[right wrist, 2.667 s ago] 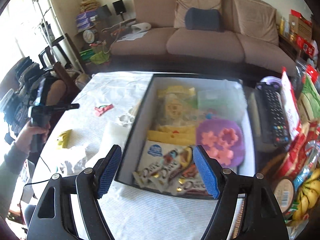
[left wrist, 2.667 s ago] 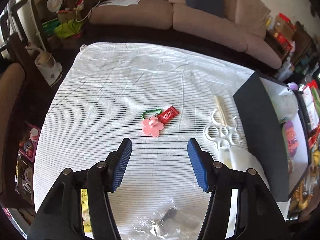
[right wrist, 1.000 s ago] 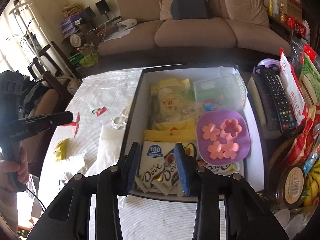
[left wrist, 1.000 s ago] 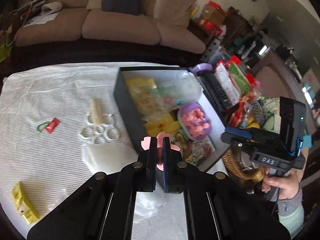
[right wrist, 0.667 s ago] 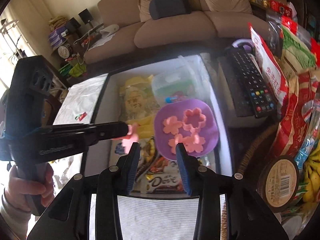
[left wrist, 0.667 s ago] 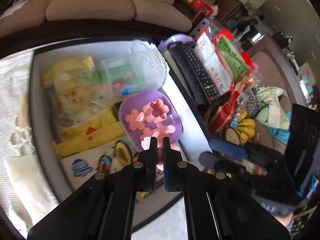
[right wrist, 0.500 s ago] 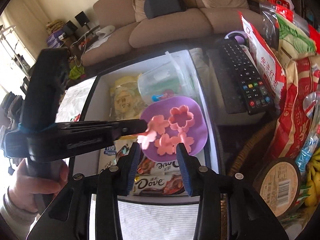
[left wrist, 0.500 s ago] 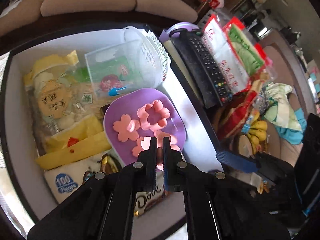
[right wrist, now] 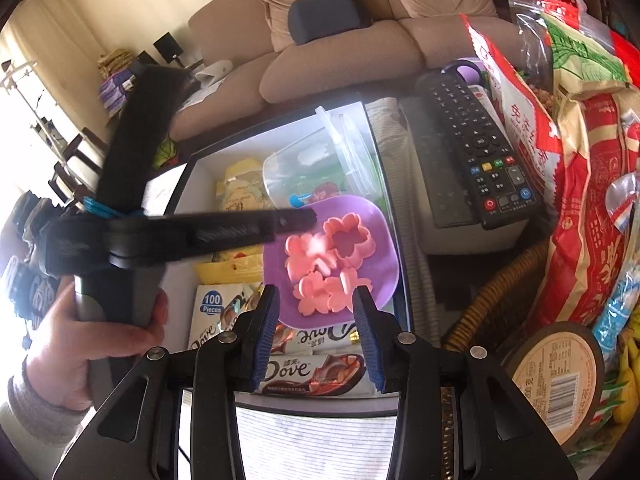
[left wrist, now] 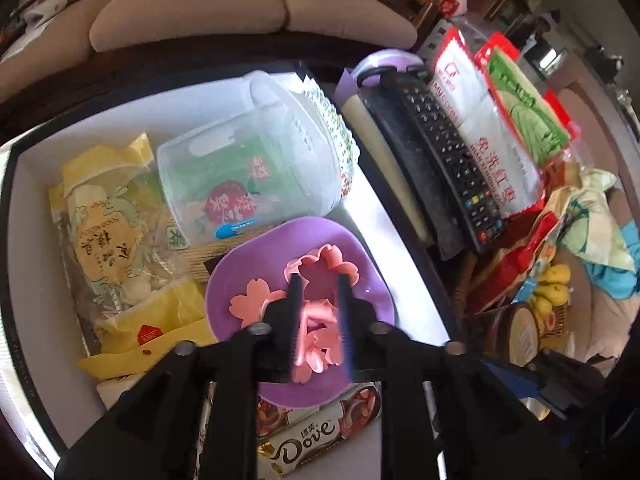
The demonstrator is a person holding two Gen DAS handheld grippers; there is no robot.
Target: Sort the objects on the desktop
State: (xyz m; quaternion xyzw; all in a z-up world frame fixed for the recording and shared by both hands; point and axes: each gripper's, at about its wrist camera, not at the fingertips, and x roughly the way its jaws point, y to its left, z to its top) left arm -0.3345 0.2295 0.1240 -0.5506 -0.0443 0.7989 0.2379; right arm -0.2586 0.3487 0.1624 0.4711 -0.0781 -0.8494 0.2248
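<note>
A purple dish point(left wrist: 248, 272) with several pink flower-shaped pieces lies in the black box point(left wrist: 24, 216). My left gripper point(left wrist: 320, 292) hovers just over the dish with its jaws parted; a pink flower piece point(left wrist: 316, 336) lies loose below them among the others. In the right wrist view the left gripper point(right wrist: 308, 216) reaches over the purple dish point(right wrist: 384, 240) from the left, above the pink flowers point(right wrist: 320, 264). My right gripper point(right wrist: 314, 300) is partly open and empty, near the dish's front edge.
The box also holds a clear plastic tub point(left wrist: 248, 168), yellow snack bags point(left wrist: 108, 216) and Dove chocolate packs point(left wrist: 312, 436). A black remote point(left wrist: 448, 160), snack bags point(left wrist: 492, 136) and a round tin point(right wrist: 560, 376) crowd the right side. The striped cloth point(right wrist: 316, 436) lies in front.
My left gripper carried the pink flower from the table into the box, over the purple dish, and has now opened, letting the flower drop. My right gripper narrowed earlier and moved closer to the dish.
</note>
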